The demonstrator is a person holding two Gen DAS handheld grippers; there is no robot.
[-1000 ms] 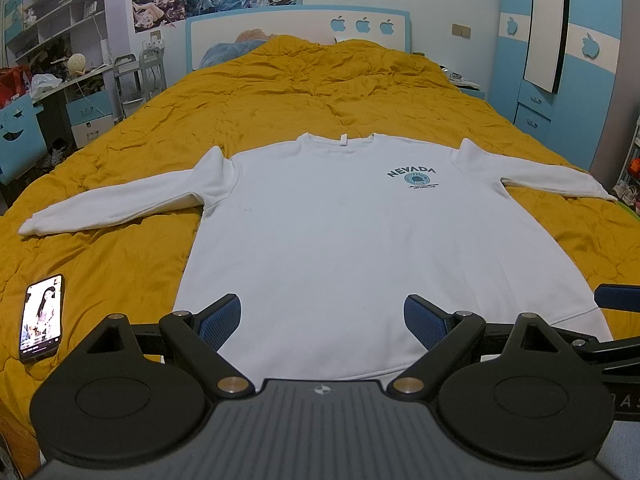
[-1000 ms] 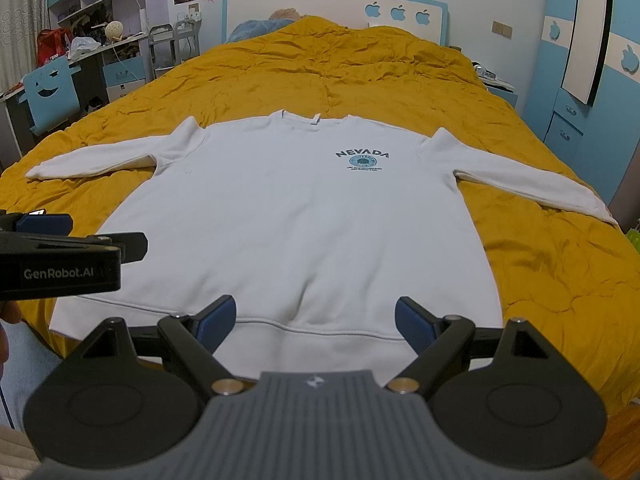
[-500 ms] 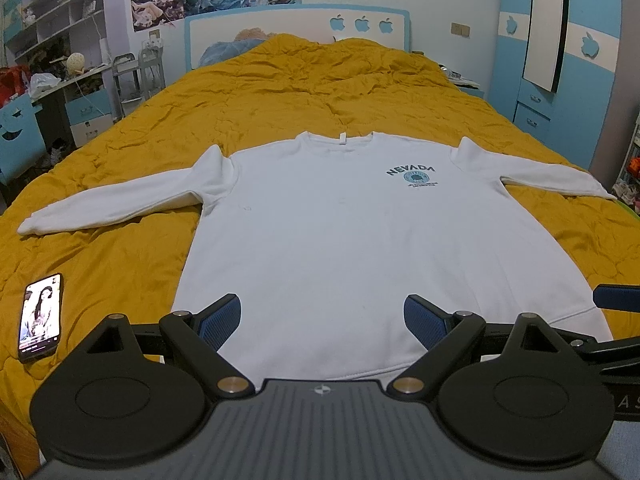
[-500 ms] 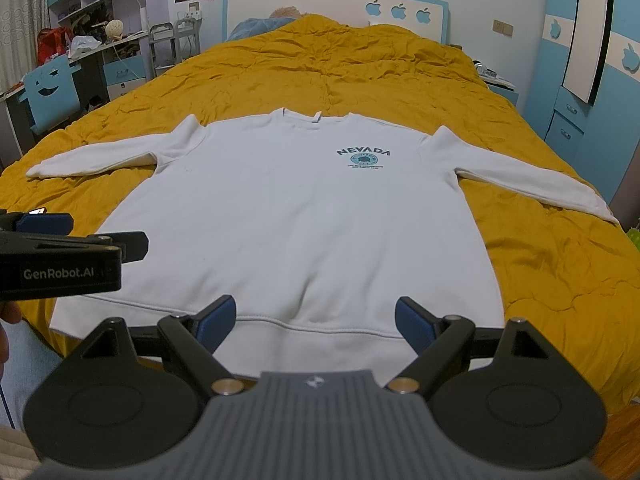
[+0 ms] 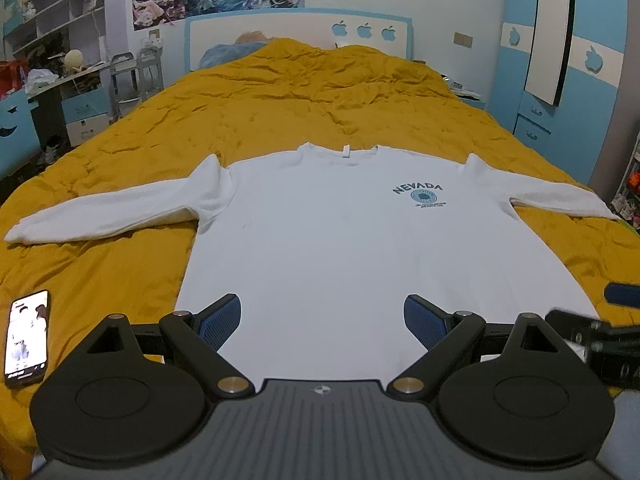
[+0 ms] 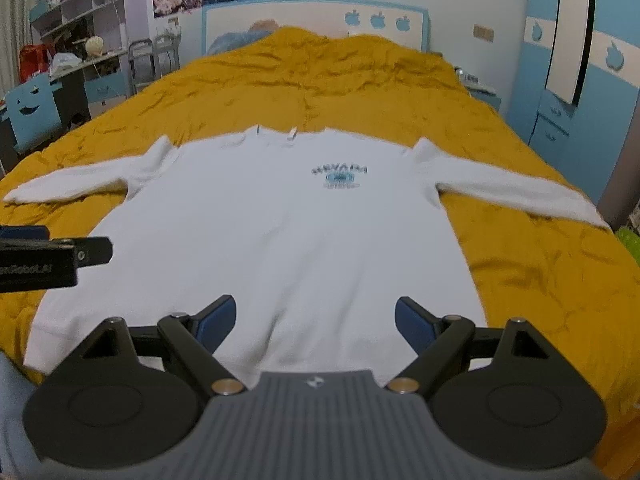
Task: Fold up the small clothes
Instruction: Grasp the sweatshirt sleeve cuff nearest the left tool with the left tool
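A white long-sleeved sweatshirt [image 5: 344, 240] with a blue NEVADA print lies flat, front up, on the yellow bedspread [image 5: 320, 100], both sleeves spread out to the sides. It also shows in the right wrist view [image 6: 288, 232]. My left gripper [image 5: 322, 318] is open and empty, above the hem near its left half. My right gripper [image 6: 315, 320] is open and empty, above the hem near its right half. Each gripper shows at the edge of the other's view.
A phone [image 5: 27, 338] with a lit screen lies on the bedspread left of the hem. A desk and shelves [image 5: 48, 80] stand left of the bed, a blue wardrobe [image 5: 560, 60] to the right, a headboard [image 5: 300, 36] at the far end.
The right wrist view has shifted to the right and blurred with motion; the sweatshirt now sits further left in it. The left gripper has barely moved.
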